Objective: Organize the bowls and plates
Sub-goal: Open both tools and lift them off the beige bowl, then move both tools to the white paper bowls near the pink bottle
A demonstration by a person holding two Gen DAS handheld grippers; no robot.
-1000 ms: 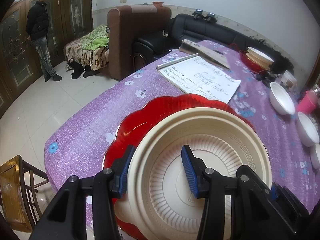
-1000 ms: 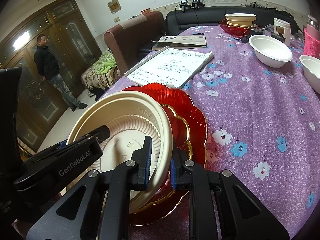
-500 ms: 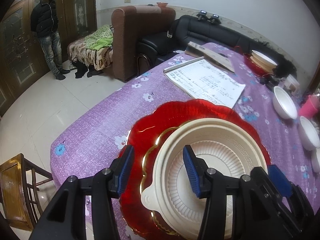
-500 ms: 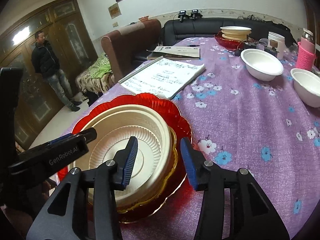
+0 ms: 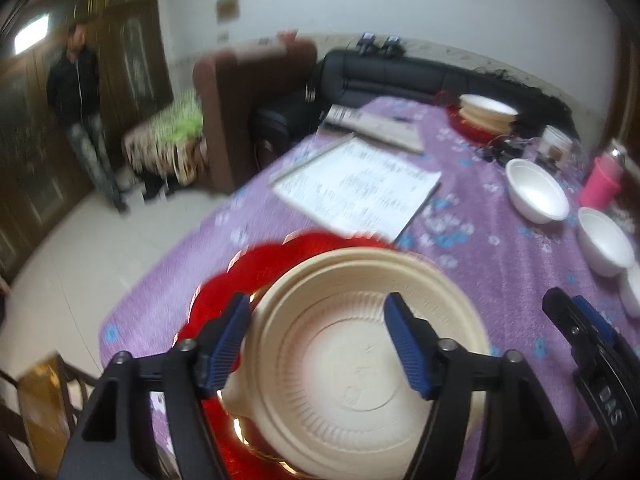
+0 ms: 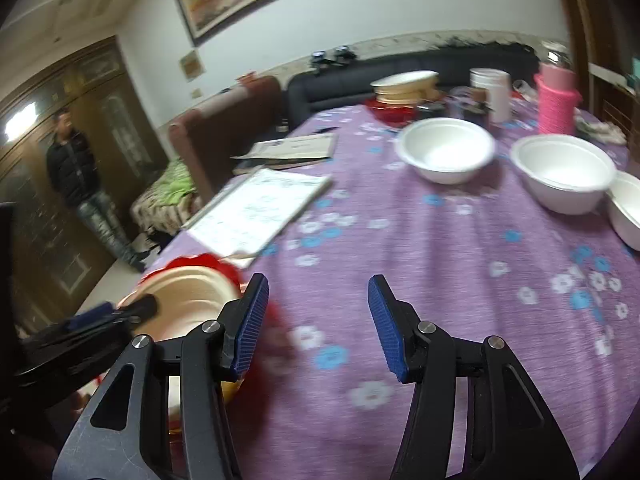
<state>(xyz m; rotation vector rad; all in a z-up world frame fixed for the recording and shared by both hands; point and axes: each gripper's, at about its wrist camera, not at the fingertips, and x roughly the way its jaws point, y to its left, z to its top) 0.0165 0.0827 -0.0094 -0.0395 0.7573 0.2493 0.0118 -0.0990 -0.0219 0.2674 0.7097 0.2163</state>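
Note:
A cream plate (image 5: 360, 344) lies on a red scalloped plate (image 5: 240, 280) at the near end of the purple table. My left gripper (image 5: 320, 344) is open above the cream plate, its jaws wide apart and holding nothing. My right gripper (image 6: 314, 324) is open and empty over bare cloth to the right of the plates; the cream plate (image 6: 188, 296) shows at its left. Three white bowls (image 6: 446, 152) (image 6: 564, 172) (image 6: 626, 208) stand on the right side. A second stack of cream plates on a red plate (image 6: 400, 88) stands at the far end.
A white notepad (image 5: 356, 184) and a booklet (image 6: 292, 148) lie mid-table. A pink cup (image 6: 558, 100) and a white cup (image 6: 490, 88) stand at the far right. A man (image 5: 80, 100) stands by the wooden doors. A wooden chair (image 5: 36, 412) is at the lower left.
My right gripper let go of the cream plate, opened wide and swung right over the cloth. The plate settled flat on the red plate. My left gripper opened wider and drew back.

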